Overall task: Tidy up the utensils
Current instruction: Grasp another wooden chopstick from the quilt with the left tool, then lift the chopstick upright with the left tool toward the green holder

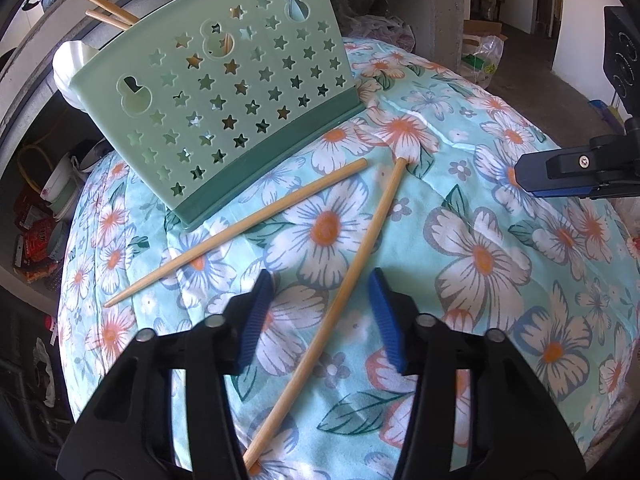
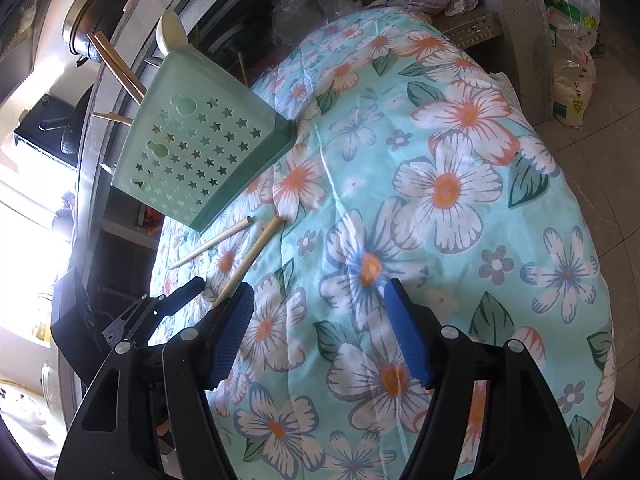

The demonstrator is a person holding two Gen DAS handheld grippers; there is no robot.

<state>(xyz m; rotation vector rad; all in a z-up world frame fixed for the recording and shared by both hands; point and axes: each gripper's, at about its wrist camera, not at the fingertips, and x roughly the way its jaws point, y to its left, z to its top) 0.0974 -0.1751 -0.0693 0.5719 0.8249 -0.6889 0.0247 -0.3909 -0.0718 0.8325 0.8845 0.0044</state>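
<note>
Two pale wooden chopsticks lie loose on the flowered turquoise cloth that covers the counter [image 1: 500, 184], and they are what we are after. The nearer chopstick [image 1: 340, 280] runs diagonally between the blue pads of our left tongs [image 1: 322, 316]; the pads stand on either side of it but do not press on it yet, so we judge the grasp is only being lined up. We point these tongs steeply down so the pads can meet the thin stick from both sides where it rests flat on the soft cloth. The farther chopstick [image 1: 236, 234] lies just beside the first, their thick ends both pointing toward the holder.

Both sticks are slim, round, plain light wood, tapering to a narrow tip.

Just beyond them stands the mint-green plastic utensil holder [image 1: 224, 92], its wall pierced with star-shaped holes and set on a darker green base. More chopsticks [image 1: 106, 10] and a white spoon handle [image 1: 70, 64] already poke out of its top, so we take it as the place the loose pair belongs.

Our right tongs [image 2: 320, 328] hover spread wide over bare cloth, pinching nothing, apparently waiting off to the side.
</note>
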